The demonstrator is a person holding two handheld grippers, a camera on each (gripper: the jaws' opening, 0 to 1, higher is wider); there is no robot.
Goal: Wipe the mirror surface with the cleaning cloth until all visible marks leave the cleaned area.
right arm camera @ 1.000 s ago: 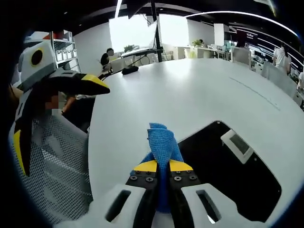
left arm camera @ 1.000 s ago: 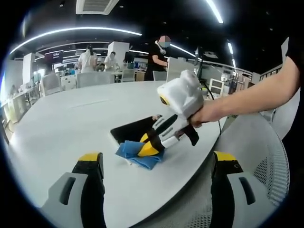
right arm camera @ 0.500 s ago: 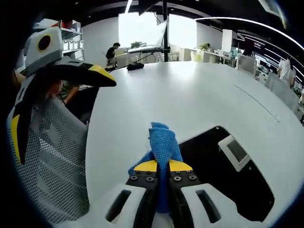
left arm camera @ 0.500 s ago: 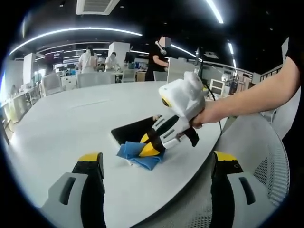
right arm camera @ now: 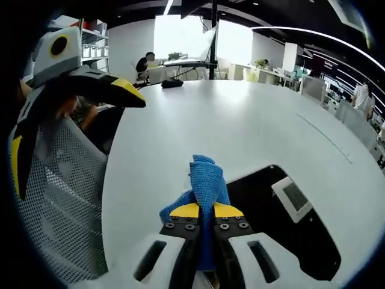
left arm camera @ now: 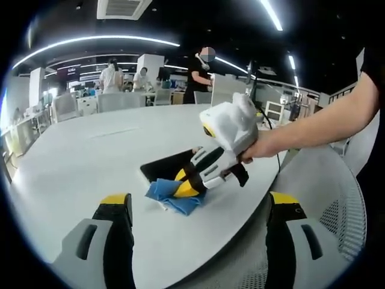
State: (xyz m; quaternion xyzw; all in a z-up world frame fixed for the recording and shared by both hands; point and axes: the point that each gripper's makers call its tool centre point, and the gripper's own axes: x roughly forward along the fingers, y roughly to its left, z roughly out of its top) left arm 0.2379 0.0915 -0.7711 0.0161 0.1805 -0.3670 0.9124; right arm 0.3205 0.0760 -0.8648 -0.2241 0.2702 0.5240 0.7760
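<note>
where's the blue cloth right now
The blue cloth is pinched in the right gripper, lying on the white table at the near edge of the dark mirror.

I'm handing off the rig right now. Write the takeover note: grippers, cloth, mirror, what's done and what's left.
Right gripper: shut on the blue cleaning cloth, holding it down at the near edge of the mirror.
Left gripper: open, holding nothing, back from the table edge.
Mirror lies flat on the white table, dark, reflecting a ceiling fixture.
Done: cloth gripped and brought to the mirror.
Left: wipe across the glass. Whether marks remain is too hard to tell here; check before stopping.
</note>
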